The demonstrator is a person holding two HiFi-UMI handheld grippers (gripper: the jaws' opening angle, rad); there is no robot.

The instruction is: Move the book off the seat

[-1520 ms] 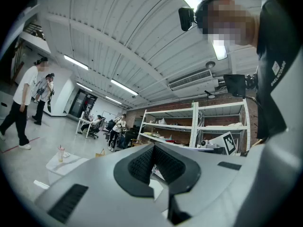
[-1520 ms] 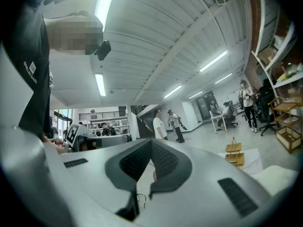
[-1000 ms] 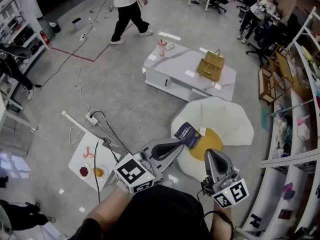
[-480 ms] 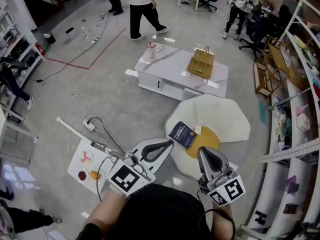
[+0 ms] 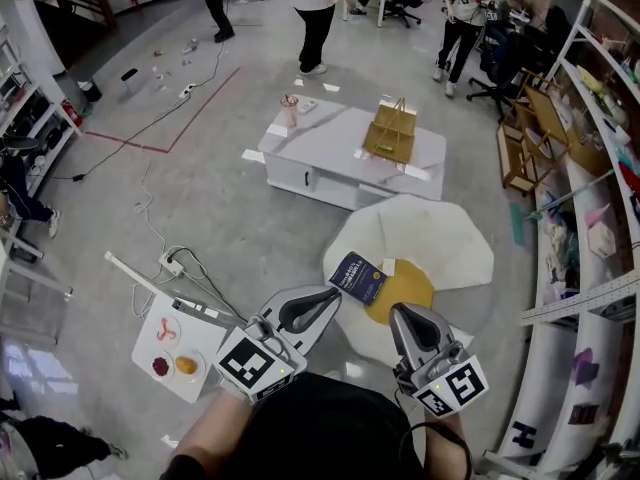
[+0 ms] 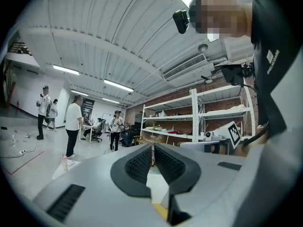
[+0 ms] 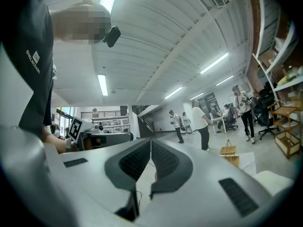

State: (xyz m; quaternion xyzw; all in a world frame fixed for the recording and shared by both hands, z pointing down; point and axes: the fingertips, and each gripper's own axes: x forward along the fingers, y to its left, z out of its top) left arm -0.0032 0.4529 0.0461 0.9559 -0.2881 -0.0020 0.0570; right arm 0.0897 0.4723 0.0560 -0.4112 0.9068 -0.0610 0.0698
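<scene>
The book (image 5: pixel 358 277) lies on the near-left edge of the white seat (image 5: pixel 440 243), partly over its yellow cushion (image 5: pixel 400 293) — where it lay a second ago. The left gripper (image 5: pixel 335 295) (tip just short of the book) and the right gripper (image 5: pixel 398 312) stay fully closed, empty — meanwhile a walking person (image 5: pixel 316 18) has crossed rightward beyond the low worktop (image 5: pixel 330 143).

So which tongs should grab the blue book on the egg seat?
Probably the left. The left tongs point straight at the book, their shut tips just short of its near corner. The right tongs sit a bit further off, by the yellow middle of the seat.
</scene>
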